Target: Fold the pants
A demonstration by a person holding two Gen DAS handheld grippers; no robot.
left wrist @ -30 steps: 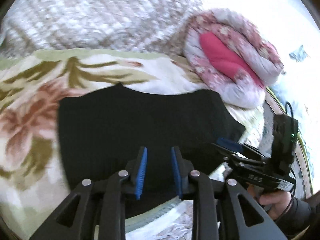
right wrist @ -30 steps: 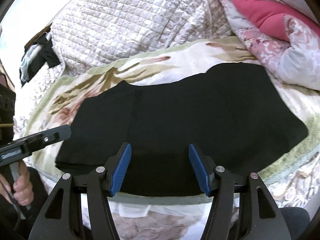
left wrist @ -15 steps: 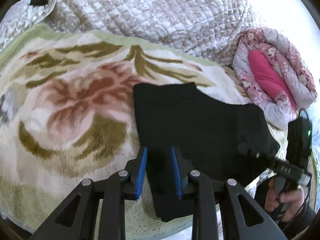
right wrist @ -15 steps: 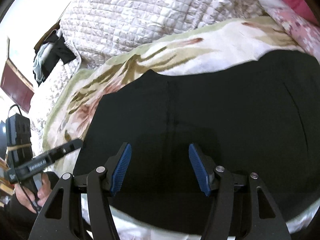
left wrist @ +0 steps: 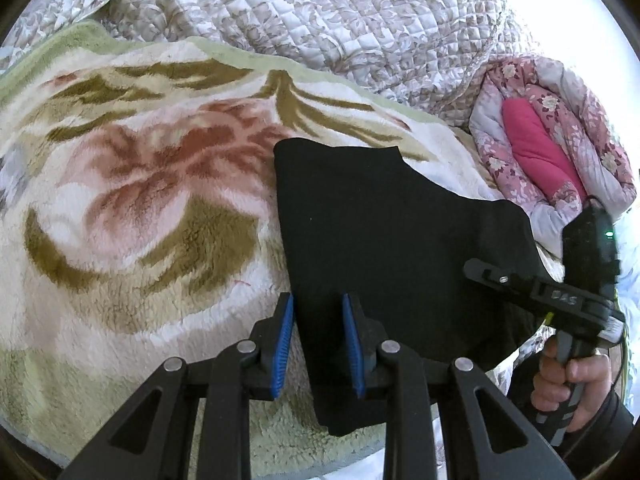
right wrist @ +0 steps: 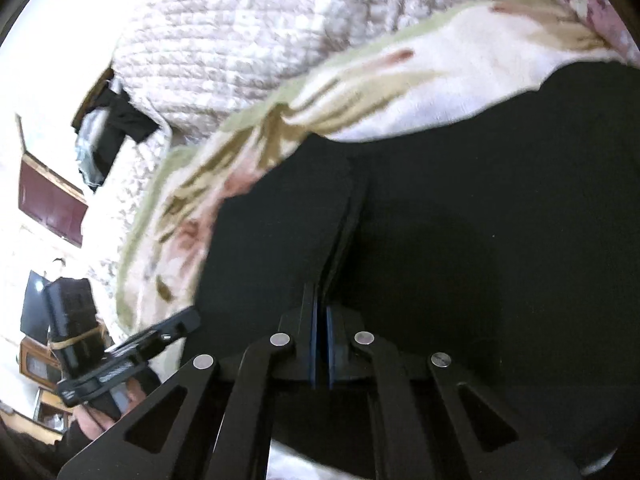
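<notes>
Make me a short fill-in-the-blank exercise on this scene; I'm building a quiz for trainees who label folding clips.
1. The pants lying on the floral blanket are ____ in colour.
2. The right claw has just been closing and its blue pads now stand ____.
3. In the left wrist view, a corner of the pants lies between the pads of the ____ claw.
4. The rolled bundle beside the pants has a ____ centre.

Missing words: black; shut; left; pink

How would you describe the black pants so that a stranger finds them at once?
Look at the fleece blanket with big pink flowers, spread on the bed. On its right part lie the black pants, flat. They are the only plain black cloth there; the quilt behind is pale.
</notes>
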